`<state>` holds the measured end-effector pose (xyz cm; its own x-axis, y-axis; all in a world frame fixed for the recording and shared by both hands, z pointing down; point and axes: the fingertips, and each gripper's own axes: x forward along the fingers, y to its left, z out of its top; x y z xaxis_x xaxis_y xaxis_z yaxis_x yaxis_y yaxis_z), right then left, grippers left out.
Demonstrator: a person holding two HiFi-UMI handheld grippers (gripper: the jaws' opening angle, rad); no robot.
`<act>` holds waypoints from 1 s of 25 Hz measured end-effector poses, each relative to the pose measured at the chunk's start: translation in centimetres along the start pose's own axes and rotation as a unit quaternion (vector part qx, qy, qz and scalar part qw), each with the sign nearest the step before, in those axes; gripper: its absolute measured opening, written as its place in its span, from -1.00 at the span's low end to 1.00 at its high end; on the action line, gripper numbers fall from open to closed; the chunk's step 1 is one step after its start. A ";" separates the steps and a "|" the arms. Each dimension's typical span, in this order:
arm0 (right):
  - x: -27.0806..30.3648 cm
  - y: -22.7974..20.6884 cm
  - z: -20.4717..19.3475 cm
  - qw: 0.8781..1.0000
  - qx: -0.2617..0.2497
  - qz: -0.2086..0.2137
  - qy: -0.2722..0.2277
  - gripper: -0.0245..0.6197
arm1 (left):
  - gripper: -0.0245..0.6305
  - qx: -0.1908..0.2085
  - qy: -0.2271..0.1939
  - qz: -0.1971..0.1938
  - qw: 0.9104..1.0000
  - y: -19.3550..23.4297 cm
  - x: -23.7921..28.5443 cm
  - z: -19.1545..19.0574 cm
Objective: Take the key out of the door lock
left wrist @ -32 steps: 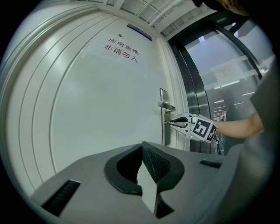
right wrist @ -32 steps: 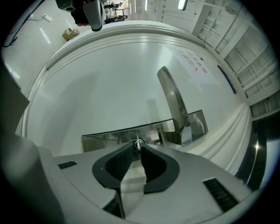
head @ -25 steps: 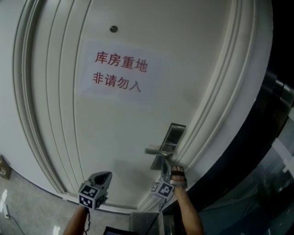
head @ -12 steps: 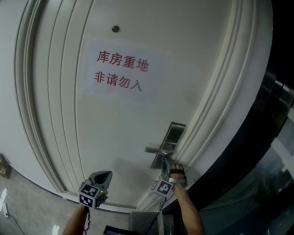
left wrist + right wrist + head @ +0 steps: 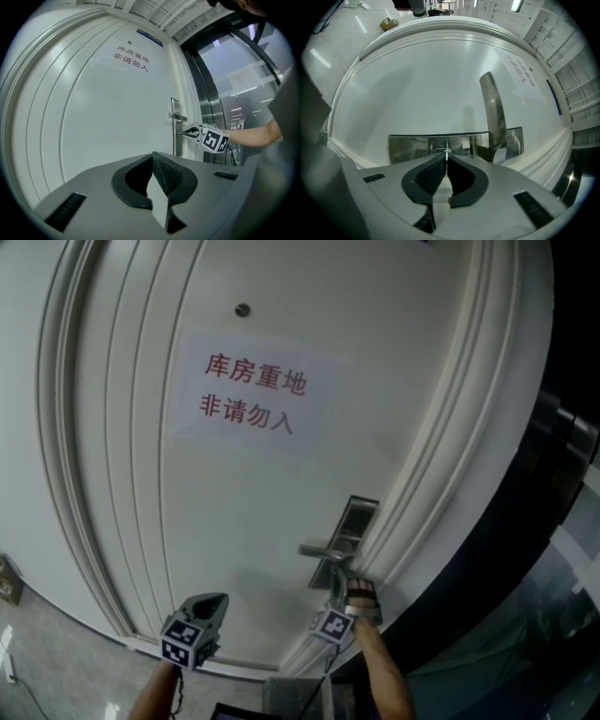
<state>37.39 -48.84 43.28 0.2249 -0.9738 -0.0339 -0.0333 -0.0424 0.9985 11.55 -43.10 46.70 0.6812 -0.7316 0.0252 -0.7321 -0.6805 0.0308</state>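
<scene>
The small metal key (image 5: 446, 153) sticks out of the lock cylinder in the steel lock plate (image 5: 412, 146), below the lever handle (image 5: 492, 112) of the white door (image 5: 244, 512). My right gripper (image 5: 340, 587) is at the lock under the handle (image 5: 323, 550), shut on the key's thin head. In the left gripper view the right gripper (image 5: 186, 133) shows from the side, its tips at the plate. My left gripper (image 5: 219, 600) hangs lower left, away from the door, shut with nothing in it.
A paper sign (image 5: 251, 395) with red characters is stuck on the door below a peephole (image 5: 243, 310). The moulded door frame (image 5: 441, 456) runs right of the lock, with a dark glass and metal partition (image 5: 220, 89) beyond. Grey floor (image 5: 37, 652) lies lower left.
The head view has tipped a little, so the sign and peephole sit slightly lower in the picture. Both grippers hold about the same places.
</scene>
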 end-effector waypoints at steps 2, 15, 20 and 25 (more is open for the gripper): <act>-0.2 0.2 -0.2 1.000 0.000 0.003 0.002 -0.86 | -0.90 0.001 0.000 0.001 1.000 0.1 -0.2 0.0; -0.9 0.5 -0.2 1.000 0.015 0.011 0.004 -0.86 | -0.90 0.000 -0.003 0.003 1.000 0.0 -0.6 0.1; -0.8 0.2 -0.3 1.000 0.010 0.004 0.006 -0.86 | -0.90 0.001 -0.004 0.009 1.000 0.4 -1.1 0.1; -0.9 0.1 -0.2 1.000 0.007 0.005 0.007 -0.86 | -0.90 0.000 -0.004 0.010 1.000 0.4 -1.5 0.1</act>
<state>37.36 -47.97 43.45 0.2377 -0.9711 -0.0230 -0.0487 -0.0356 0.9982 10.19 -42.30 46.59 0.6662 -0.7456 0.0173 -0.7457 -0.6656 0.0302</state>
